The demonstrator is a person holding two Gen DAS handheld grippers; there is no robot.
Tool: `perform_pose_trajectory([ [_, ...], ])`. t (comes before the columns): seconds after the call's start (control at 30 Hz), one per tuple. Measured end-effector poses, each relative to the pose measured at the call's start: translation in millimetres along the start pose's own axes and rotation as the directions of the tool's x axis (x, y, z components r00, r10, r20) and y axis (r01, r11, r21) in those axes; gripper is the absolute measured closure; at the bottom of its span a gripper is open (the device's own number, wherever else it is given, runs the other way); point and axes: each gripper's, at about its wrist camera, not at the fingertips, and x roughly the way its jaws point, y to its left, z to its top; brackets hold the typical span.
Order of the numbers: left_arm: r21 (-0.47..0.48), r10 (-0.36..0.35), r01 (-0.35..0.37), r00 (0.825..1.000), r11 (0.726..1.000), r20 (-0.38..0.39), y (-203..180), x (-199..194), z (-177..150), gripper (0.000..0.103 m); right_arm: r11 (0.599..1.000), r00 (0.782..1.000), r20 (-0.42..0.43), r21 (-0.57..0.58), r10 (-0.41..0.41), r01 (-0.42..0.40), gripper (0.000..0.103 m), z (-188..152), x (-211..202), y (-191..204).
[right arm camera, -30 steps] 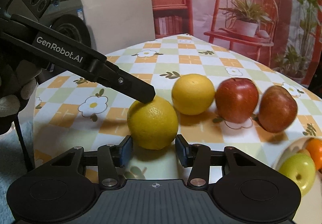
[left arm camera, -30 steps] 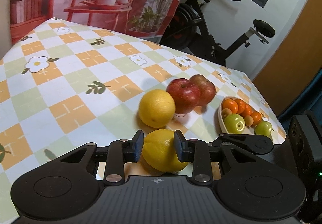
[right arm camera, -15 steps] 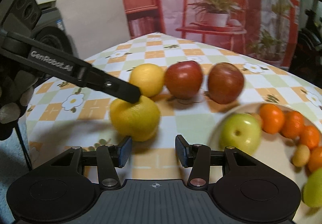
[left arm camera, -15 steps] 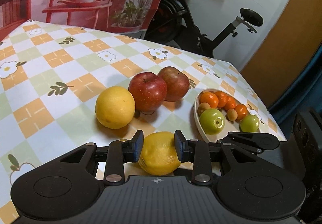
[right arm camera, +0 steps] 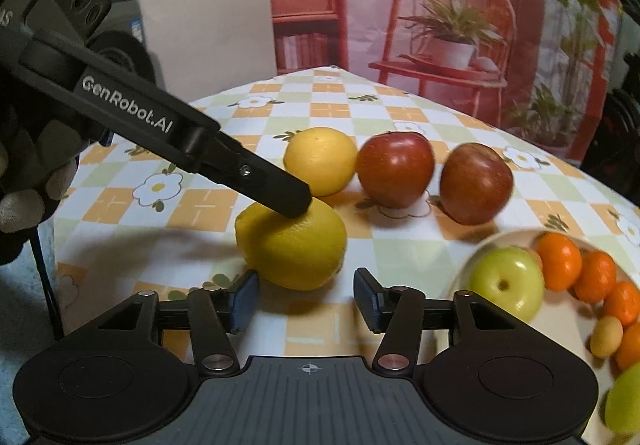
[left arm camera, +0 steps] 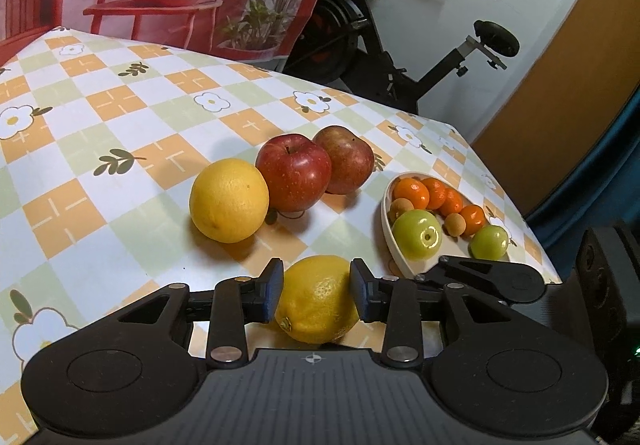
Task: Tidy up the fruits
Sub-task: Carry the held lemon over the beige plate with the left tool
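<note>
My left gripper (left arm camera: 316, 291) is shut on a yellow lemon (left arm camera: 318, 301) low over the checked tablecloth; the lemon also shows in the right wrist view (right arm camera: 292, 243) with a left finger (right arm camera: 276, 187) against it. Beyond stand a yellow orange (left arm camera: 229, 200) and two red apples (left arm camera: 294, 178) in a row. A white dish (left arm camera: 390, 233) at right holds green apples, small oranges and small tan fruits. My right gripper (right arm camera: 306, 299) is open and empty, just in front of the lemon.
The table edge runs close behind the dish on the right. An exercise bike (left arm camera: 400, 45) stands past the far edge. A printed backdrop with a red chair and plants (right arm camera: 448, 33) hangs behind the table.
The left gripper has kept hold of the lemon and swung its view, so the fruit row and dish sit more centred. The right gripper has stayed open, shifting back towards the lemon.
</note>
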Motion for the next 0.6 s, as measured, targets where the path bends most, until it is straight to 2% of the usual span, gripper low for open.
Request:
perform_pose_trajectory([
  [0.1, -0.012, -0.024, 0.024, 1.0, 1.0, -0.016, 3, 3, -3, 0.055, 1.0, 1.0, 0.001, -0.019, 0.005, -0.005, 0.053, 3, 7, 4],
  [0.4, 0.011, -0.027, 0.028, 0.999, 1.0, -0.026, 0, 6, 0, 0.057, 1.0, 1.0, 0.011, 0.002, 0.018, -0.018, 0.053, 1, 8, 1],
  [0.6, 0.008, -0.043, 0.044, 0.999, 0.999, -0.032, -6, 7, 5, 0.057, 0.998, 0.999, 0.043, 0.056, 0.017, -0.019, 0.053, -4, -2, -6],
])
